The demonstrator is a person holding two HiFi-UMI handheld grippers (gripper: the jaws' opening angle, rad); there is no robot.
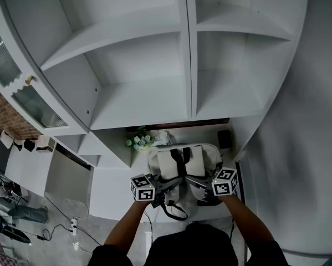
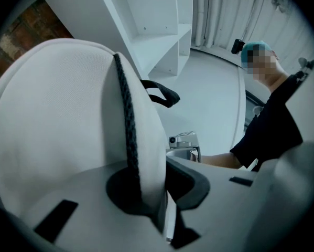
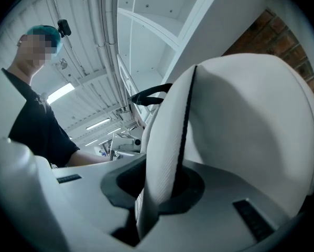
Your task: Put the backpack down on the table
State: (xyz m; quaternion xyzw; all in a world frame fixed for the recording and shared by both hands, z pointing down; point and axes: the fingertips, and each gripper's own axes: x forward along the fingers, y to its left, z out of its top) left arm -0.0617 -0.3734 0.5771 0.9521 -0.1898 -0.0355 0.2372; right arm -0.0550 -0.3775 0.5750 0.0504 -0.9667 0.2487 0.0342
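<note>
Shelving: white, empty, and it overhangs the back of the work area. Judged: it caps how high and how far back you can carry the load.

Surface: white, directly under the shelving. This is the target.

Backpack: white with black trim, upright between your two hands over the middle of the surface. No view shows whether its base touches the surface yet. You hold it by both side edges, probably so it stays level and lands flat instead of tipping.

Left tongs: clamped on a fold of the backpack's white fabric at the black seam. Right tongs: clamped likewise on the opposite edge, with the fabric pinched between the pads. Both point level and face each other across the backpack.

Flowers: a small bunch near the backpack's rear left. A dark box sits at the rear right. Judged: both narrow the landing spot, so keep the backpack forward of them.

Strap: a black loop dangles at the front edge near you and could catch under the base.
</note>
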